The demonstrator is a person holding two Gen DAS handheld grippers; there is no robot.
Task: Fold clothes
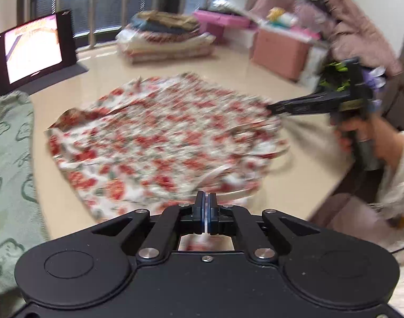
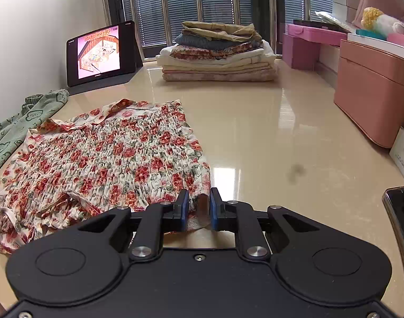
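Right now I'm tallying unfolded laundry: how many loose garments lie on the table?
2: the floral garment spread mid-table, and the green printed garment at its left edge. Others may lie outside view.

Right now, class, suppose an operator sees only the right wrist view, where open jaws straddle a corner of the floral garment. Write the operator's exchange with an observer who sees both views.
Operator: Does the left gripper have the garment?
Observer: Yes. In the left wrist view, the left gripper is shut on the near edge of the floral garment. That picture is blurred.
Operator: How does my gripper look from there?
Observer: The right gripper has its tip at the garment's far right edge, and a hand grips its handle.
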